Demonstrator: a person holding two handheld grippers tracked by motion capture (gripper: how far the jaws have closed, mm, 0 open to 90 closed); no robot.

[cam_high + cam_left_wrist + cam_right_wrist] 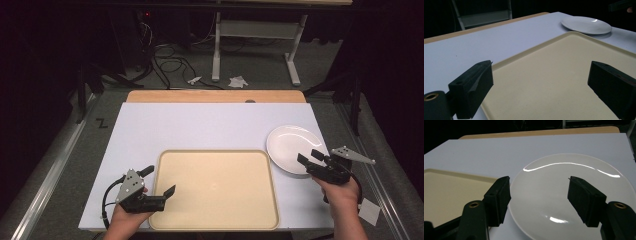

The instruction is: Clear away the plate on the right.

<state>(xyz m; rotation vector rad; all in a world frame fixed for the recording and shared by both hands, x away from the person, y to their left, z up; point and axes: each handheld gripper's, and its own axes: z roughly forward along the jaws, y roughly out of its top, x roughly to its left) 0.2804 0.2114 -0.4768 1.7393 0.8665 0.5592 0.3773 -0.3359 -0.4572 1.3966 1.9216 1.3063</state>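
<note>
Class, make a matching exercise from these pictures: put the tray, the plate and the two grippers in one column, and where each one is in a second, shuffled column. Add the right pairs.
Things:
1. tray
2. plate
3. left gripper
4. right gripper

Places:
A. open, jaws above the white dish's near edge
B. open, jaws at the beige tray's left rim
C. on the white board's right side, empty
D. at the near middle of the white board, empty

Pairs: 1-D, 2-C, 3-B, 4-A
</note>
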